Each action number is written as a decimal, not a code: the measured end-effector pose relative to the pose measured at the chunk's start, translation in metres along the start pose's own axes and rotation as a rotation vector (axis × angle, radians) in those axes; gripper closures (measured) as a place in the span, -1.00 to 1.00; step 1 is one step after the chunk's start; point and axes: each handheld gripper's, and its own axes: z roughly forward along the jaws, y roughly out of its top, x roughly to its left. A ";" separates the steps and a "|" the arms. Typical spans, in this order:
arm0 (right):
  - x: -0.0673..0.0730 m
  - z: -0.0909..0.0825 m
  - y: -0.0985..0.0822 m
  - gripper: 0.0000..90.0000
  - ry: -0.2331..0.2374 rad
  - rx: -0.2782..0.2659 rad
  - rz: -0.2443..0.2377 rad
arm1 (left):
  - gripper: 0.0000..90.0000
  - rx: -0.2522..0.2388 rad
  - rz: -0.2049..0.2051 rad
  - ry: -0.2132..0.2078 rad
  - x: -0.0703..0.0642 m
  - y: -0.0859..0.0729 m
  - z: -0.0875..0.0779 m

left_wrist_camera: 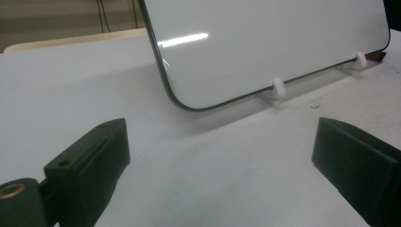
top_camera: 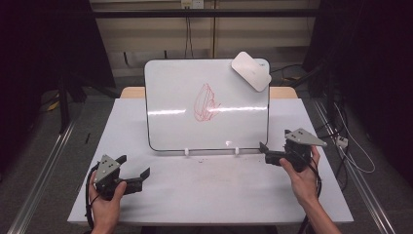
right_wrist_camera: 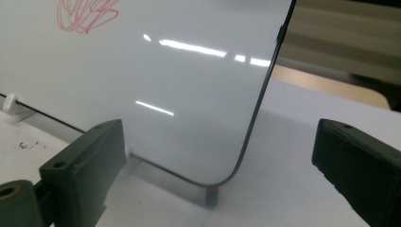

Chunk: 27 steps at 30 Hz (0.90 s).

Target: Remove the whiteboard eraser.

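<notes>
While glossy whiteboard [top_camera: 207, 105] stands propped | left gripper [top_camera: 134, 177] fingers apart | right gripper [top_camera: 267, 151] fingers apart

In the left gripper view the whiteboard [left_wrist_camera: 283, 42] runs off the top and right edges, so its red scribble and upper corners are cut away, and a small reddish thing [left_wrist_camera: 377, 57] behind its far foot is too hidden to name. The right gripper view crops the same board at the top and left, leaving part of the red scribble [right_wrist_camera: 87, 13] (its shape unreadable even from the high view), while a grey stub [right_wrist_camera: 212, 196] under the corner is blurred. In the high view the eraser [top_camera: 251, 70] covers the board's upper right corner.
</notes>
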 end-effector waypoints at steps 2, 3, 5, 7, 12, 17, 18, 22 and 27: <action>-0.001 0.001 0.003 -0.95 0.001 -0.004 0.000 | -0.89 0.000 -0.005 -0.001 0.000 0.000 0.000; -0.002 0.001 0.007 -0.93 0.005 -0.001 0.003 | -0.89 0.001 -0.001 -0.003 0.000 0.000 0.000; -0.003 0.002 0.013 -0.91 0.003 -0.005 0.006 | -0.89 0.014 0.029 0.001 -0.001 0.001 0.001; -0.002 0.003 0.020 -0.87 -0.002 -0.013 -0.002 | -0.89 0.003 0.038 -0.006 -0.002 0.003 0.000; 0.003 0.007 0.035 -0.79 -0.049 -0.026 -0.076 | -0.90 0.005 0.018 -0.005 -0.002 0.001 0.001; 0.005 0.014 0.053 -0.80 -0.043 -0.031 -0.086 | -0.90 0.009 0.025 -0.002 -0.001 0.001 0.000; 0.005 0.015 0.057 -0.78 -0.038 -0.037 -0.088 | -0.90 0.008 0.029 -0.001 -0.001 0.002 0.000; 0.005 0.023 0.072 -0.82 -0.020 -0.032 -0.093 | -0.90 0.004 0.031 0.004 0.000 0.001 -0.001; 0.001 0.031 0.091 -0.75 -0.012 -0.030 -0.100 | -0.90 0.009 0.026 -0.002 0.001 0.000 0.000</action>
